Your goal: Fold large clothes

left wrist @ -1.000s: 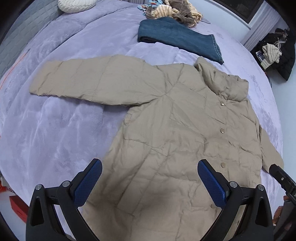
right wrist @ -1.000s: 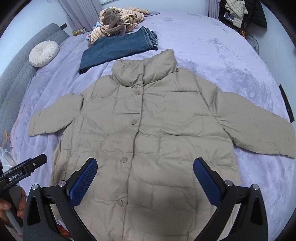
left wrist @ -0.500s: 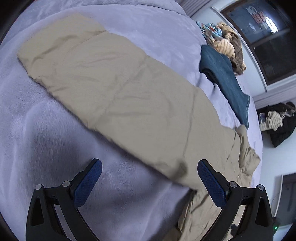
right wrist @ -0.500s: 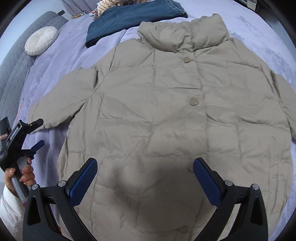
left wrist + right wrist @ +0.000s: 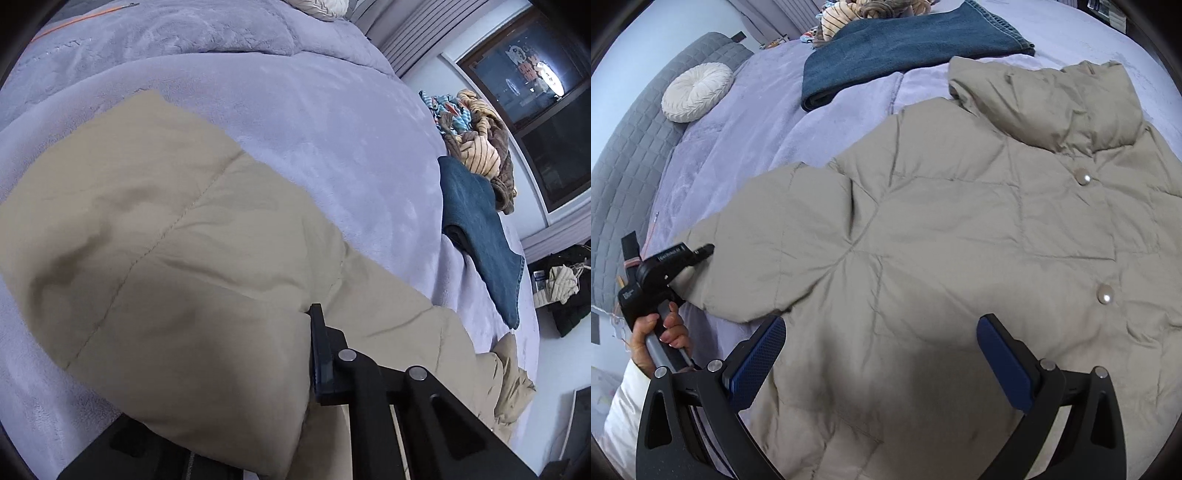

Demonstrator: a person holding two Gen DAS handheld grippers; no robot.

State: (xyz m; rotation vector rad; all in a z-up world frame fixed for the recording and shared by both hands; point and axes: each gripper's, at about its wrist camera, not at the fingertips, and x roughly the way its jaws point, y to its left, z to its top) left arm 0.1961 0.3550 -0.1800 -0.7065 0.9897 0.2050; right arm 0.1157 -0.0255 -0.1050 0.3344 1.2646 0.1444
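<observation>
Beige puffer jacket (image 5: 177,258) fills the left wrist view: this is its sleeve, lying across the lilac bed (image 5: 314,122). Left claw (image 5: 258,369) is pinching the sleeve; fabric bulges over and hides one finger, the other finger (image 5: 323,354) presses against the padded edge. Beyond the sleeve: folded jeans (image 5: 484,236) on the bed, a heap of striped clothes (image 5: 476,144) behind them, dark window (image 5: 532,88) at the back with stickers on the glass, text unreadable. Jacket collar end is bunched at far right.

Right wrist view: jacket (image 5: 960,240) lies front-up and buttoned on the bed (image 5: 746,122), collar toward the jeans (image 5: 905,44), two pearly snap buttons (image 5: 1082,177) visible. Right claw (image 5: 882,362) is spread wide, blue pads (image 5: 757,362) either side, over the jacket's lower body; holding nothing. Whether the pads touch the fabric: cannot tell. At left, the left claw (image 5: 701,253) sits at the sleeve cuff, held by the person's left hand (image 5: 661,336); white label on its body reads roughly "GenRobot AI", small and partly blurred. Round white cushion (image 5: 697,91) sits by the grey quilted headboard (image 5: 624,155).
</observation>
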